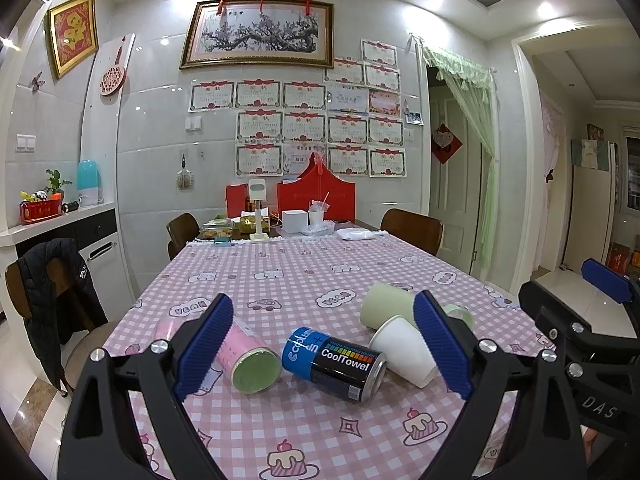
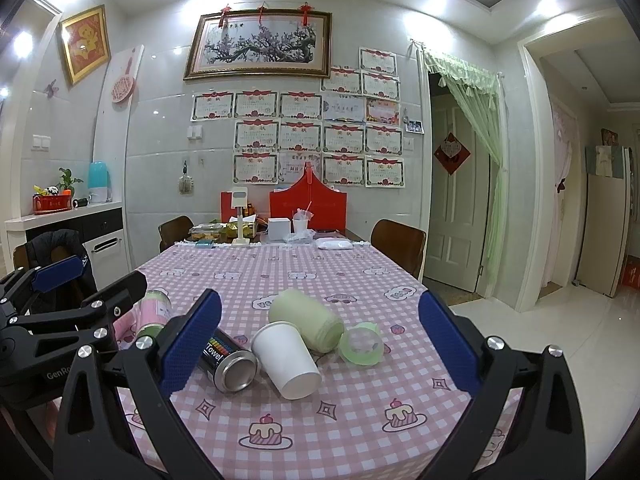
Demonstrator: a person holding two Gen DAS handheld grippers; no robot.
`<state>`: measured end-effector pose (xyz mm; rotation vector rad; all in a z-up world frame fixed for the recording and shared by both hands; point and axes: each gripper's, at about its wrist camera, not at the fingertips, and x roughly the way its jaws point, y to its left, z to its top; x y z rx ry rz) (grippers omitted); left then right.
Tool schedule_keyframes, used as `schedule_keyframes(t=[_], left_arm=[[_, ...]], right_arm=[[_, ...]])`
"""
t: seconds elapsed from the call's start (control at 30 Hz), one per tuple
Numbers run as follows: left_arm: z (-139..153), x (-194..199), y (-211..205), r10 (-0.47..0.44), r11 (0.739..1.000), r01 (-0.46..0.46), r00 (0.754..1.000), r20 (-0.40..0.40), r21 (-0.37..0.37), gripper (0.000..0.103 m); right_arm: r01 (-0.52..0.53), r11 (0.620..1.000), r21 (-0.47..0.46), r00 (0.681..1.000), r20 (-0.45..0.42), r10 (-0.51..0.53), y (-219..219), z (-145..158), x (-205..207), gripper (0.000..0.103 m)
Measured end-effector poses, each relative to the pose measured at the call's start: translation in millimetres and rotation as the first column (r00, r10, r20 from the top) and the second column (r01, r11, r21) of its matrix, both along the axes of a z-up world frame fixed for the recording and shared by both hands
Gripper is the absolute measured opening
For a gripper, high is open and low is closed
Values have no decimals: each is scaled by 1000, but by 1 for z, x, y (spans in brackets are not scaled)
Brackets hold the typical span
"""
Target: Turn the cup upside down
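Note:
A white paper cup [image 2: 286,360] lies on its side on the pink checked tablecloth [image 2: 320,432], its base toward me; it also shows in the left wrist view [image 1: 404,350]. My right gripper [image 2: 320,348] is open and empty, held above the near table edge with the cup between its blue pads [image 2: 192,346]. My left gripper [image 1: 324,344] is open and empty, to the left of the right one, with the blue CoolTowel can [image 1: 334,364] between its pads [image 1: 442,346].
A pink canister [image 1: 244,356] with a green end lies left of the can. A pale green jar [image 2: 306,320] lies behind the cup, its clear green lid [image 2: 362,344] beside it. Boxes and clutter [image 2: 280,224] stand at the far end. Chairs [image 2: 398,246] flank the table.

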<state>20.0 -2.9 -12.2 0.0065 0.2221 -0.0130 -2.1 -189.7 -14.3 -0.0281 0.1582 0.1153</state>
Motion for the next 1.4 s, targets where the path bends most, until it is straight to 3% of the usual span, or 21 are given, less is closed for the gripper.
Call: schedule_keyframes(t=[0.9,1.4], left_arm=[[-5,10,6,12,1000,-13,999,-38,-11,90],[-14,28,25,9,1000,-12,993,-117,-28,90]], right_arm=[[-6,1000,-6,1000,-25,6,5,-3,5,95],[-40,999,-21,998,-51,39,20,-6,23,95]])
